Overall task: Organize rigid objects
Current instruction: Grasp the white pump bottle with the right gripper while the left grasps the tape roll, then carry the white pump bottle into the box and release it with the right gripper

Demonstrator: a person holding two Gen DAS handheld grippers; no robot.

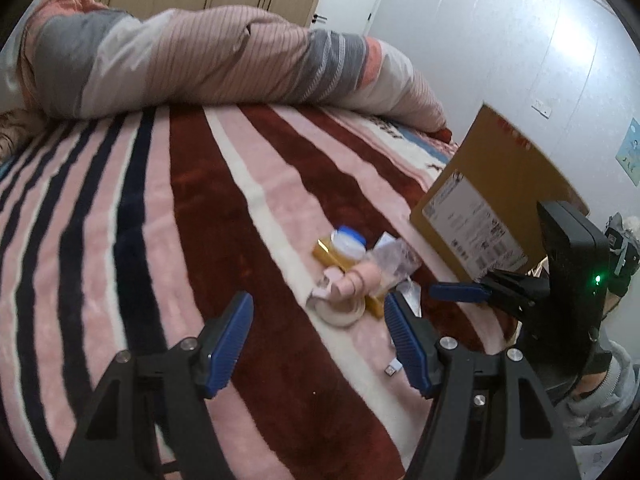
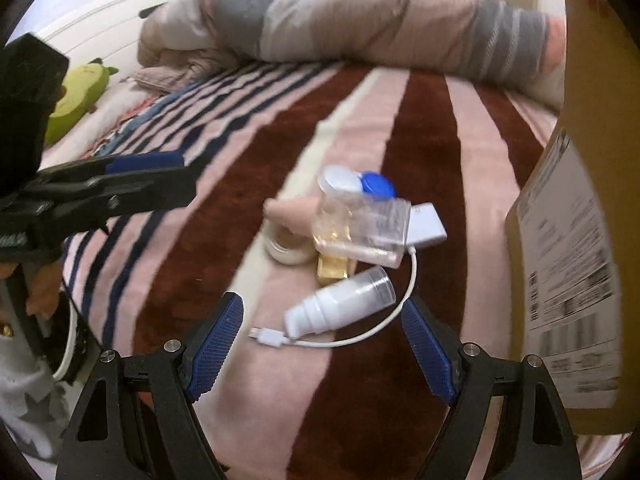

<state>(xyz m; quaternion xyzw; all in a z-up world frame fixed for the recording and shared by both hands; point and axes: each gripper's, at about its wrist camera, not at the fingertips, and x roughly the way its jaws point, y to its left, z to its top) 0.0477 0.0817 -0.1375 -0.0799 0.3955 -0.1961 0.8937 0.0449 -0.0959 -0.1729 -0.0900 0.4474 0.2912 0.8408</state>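
A small pile of objects lies on the striped blanket (image 2: 424, 128). It holds a white pump bottle (image 2: 340, 304), a clear plastic case with a white cap (image 2: 368, 228), a blue and white contact lens case (image 2: 356, 184), a gold bar-shaped box (image 2: 332, 268), a pink tube (image 2: 292, 210), a round white jar (image 2: 288, 252) and a white USB cable (image 2: 360, 336). My right gripper (image 2: 322, 320) is open, just short of the pump bottle. My left gripper (image 1: 318, 320) is open, just short of the round jar (image 1: 340, 314) and pink tube (image 1: 352, 280).
A cardboard box (image 1: 492, 200) with a shipping label stands on the bed right of the pile; it also shows in the right wrist view (image 2: 580, 240). A rolled striped duvet (image 1: 200, 52) lies across the far side. A green plush toy (image 2: 80, 88) lies at the far left.
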